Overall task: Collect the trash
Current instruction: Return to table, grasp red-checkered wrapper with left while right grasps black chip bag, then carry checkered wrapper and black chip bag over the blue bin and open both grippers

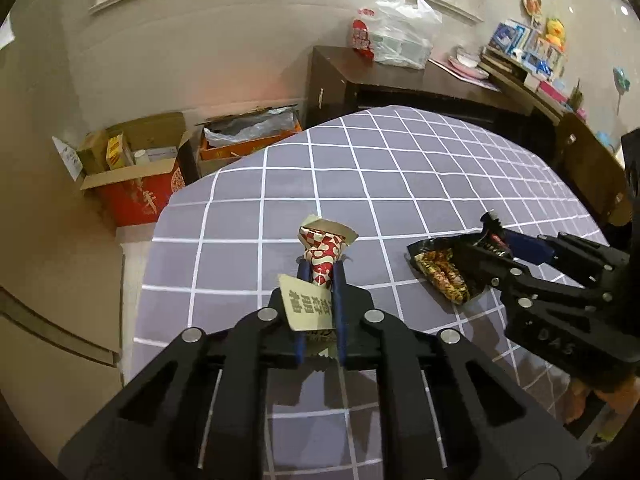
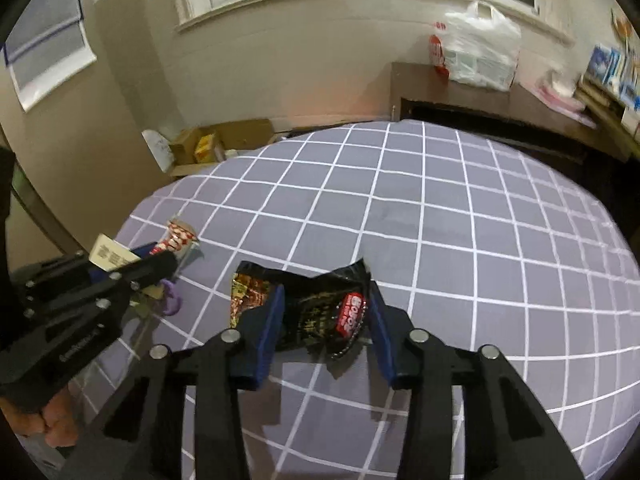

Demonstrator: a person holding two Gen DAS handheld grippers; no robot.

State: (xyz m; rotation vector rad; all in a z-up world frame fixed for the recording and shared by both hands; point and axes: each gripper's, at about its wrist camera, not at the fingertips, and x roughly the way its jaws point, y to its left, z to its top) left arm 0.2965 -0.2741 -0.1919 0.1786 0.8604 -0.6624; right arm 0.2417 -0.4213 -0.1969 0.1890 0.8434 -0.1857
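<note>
While the left gripper (image 1: 320,280) reaches over the near left part of a checked grey cloth (image 1: 400,184), its two blue fingers (image 1: 340,292) are pressed together on a crumpled red-and-white wrapper (image 1: 320,252). That wrapper sticks out past the fingertips, and a beige paper tab (image 1: 300,312) with printed characters hangs from it across the left finger. In the right wrist view the same gripper (image 2: 160,252) comes in from the left edge with the wrapper (image 2: 178,238) at its tip, and part of a hand (image 2: 52,416) shows below it.

Further right on the cloth lies a black snack bag (image 2: 316,312), torn open, with a yellow-and-red printed panel on its left end and a red label on its right. The right gripper (image 2: 326,320) is set over it: the bag lies flat between the two blue fingers (image 2: 272,324), the left one touching the bag's edge, the right one just beside the red label. Whether they actually squeeze the bag cannot be told; it still looks spread out on the cloth. From the left wrist view the right gripper (image 1: 484,240) covers the bag's (image 1: 440,276) far end.

Both pieces of trash sit near each other, the wrapper to the left of the bag.
</note>
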